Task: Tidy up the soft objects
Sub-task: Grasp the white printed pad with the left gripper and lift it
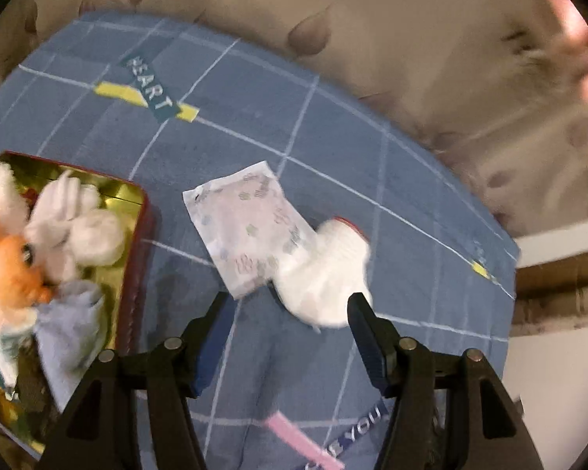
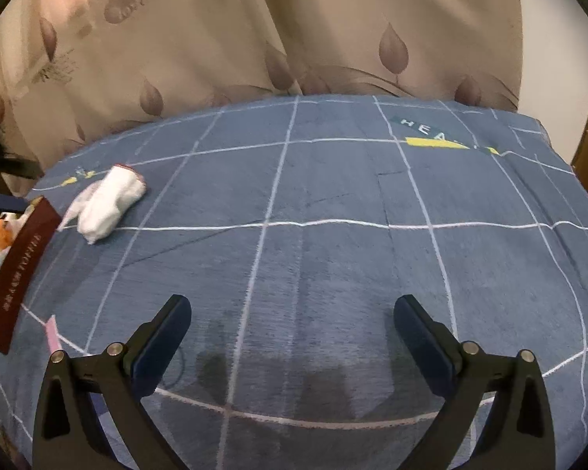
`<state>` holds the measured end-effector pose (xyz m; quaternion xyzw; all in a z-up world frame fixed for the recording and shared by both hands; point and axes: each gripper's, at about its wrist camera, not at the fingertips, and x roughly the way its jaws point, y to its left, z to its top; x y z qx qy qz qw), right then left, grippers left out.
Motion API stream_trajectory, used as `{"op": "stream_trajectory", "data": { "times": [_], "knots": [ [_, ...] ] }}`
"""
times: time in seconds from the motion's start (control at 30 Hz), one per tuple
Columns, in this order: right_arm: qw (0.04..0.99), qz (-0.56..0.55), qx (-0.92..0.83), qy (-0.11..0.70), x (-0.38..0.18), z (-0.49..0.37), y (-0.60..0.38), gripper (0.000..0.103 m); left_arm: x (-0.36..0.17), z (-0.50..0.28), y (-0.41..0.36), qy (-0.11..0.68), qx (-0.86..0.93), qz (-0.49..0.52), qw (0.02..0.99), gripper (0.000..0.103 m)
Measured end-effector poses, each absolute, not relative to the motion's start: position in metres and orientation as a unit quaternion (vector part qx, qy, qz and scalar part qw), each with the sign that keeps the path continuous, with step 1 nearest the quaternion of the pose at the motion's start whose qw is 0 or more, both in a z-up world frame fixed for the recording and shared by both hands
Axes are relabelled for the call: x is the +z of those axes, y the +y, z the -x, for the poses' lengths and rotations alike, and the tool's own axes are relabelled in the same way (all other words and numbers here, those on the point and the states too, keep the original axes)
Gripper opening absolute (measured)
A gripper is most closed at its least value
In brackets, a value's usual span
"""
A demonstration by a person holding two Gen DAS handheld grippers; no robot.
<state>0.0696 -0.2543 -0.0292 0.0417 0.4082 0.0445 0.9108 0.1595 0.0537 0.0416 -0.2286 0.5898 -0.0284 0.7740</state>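
The left tongs [image 1: 290,309] point steeply down at the bed, their dark blue fingers [image 1: 211,337] spread apart with nothing pinched between them; the view is smeared with motion. The black finger arms run down to the lower edge of the picture. The right tongs [image 2: 294,337] tilt down less steeply over the near part of the bed, their fingers [image 2: 423,340] standing wide and empty, clear of the cover. No hand or sleeve shows in either view.
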Motion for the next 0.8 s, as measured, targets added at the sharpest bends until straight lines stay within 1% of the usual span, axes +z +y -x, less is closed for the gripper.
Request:
{"op": "stream_trajectory", "data": {
  "times": [0.13, 0.23, 0.63, 0.77, 0.8],
  "knots": [
    [0.913, -0.049, 0.063, 0.399, -0.027, -0.067, -0.255, 0.103, 0.015, -0.182, 0.057, 0.61, 0.013, 0.225, 0.76, 0.062],
    [0.916, -0.053, 0.074, 0.392, -0.025, -0.065, -0.255, 0.103, 0.002, -0.193, 0.063, 0.617, 0.023, 0.249, 0.747, 0.062],
    [0.921, -0.063, 0.097, 0.373, -0.02, -0.058, -0.257, 0.103, -0.024, -0.226, 0.071, 0.631, 0.079, 0.25, 0.73, 0.062],
    [0.922, -0.065, 0.101, 0.368, -0.019, -0.057, -0.257, 0.103, -0.029, -0.236, 0.07, 0.633, 0.092, 0.245, 0.729, 0.073],
    [0.922, -0.065, 0.102, 0.367, -0.019, -0.057, -0.258, 0.103, -0.029, -0.237, 0.069, 0.632, 0.095, 0.243, 0.729, 0.074]
  ]
}}
